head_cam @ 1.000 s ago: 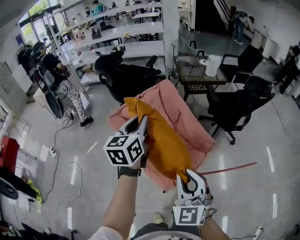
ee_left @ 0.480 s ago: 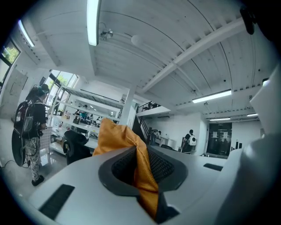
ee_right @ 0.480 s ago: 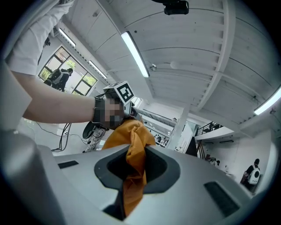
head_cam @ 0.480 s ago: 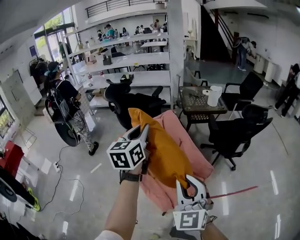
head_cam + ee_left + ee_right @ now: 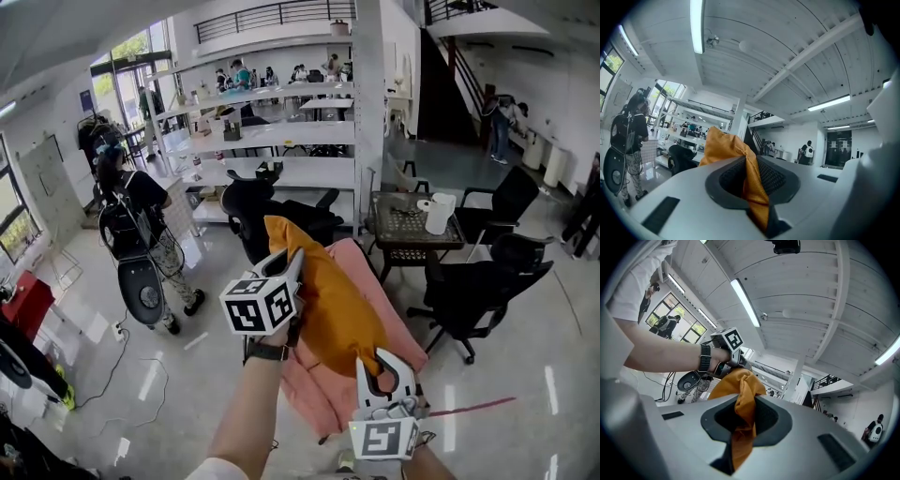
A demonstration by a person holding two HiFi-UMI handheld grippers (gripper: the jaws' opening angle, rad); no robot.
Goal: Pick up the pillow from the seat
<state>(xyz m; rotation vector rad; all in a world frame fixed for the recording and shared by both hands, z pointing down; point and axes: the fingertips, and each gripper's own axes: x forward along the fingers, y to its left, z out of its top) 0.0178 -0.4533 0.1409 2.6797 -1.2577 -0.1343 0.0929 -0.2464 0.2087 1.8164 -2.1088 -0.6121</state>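
Upward goes the head view since a second ago: more shelves and less floor show, and the person at left stands lower in the picture. The pillow and both grippers keep much the same places.

The orange pillow hangs slantwise between the grippers, over the seat draped in pink cloth. Whether its underside touches the cloth cannot be told.

The left gripper has its jaws clenched on a fold of the pillow near the upper end. The right gripper has its jaws clenched on a bunched corner at the lower end, with orange cloth trailing out between them.

Beyond the seat stand black chairs and a dark bench with a white roll on it.
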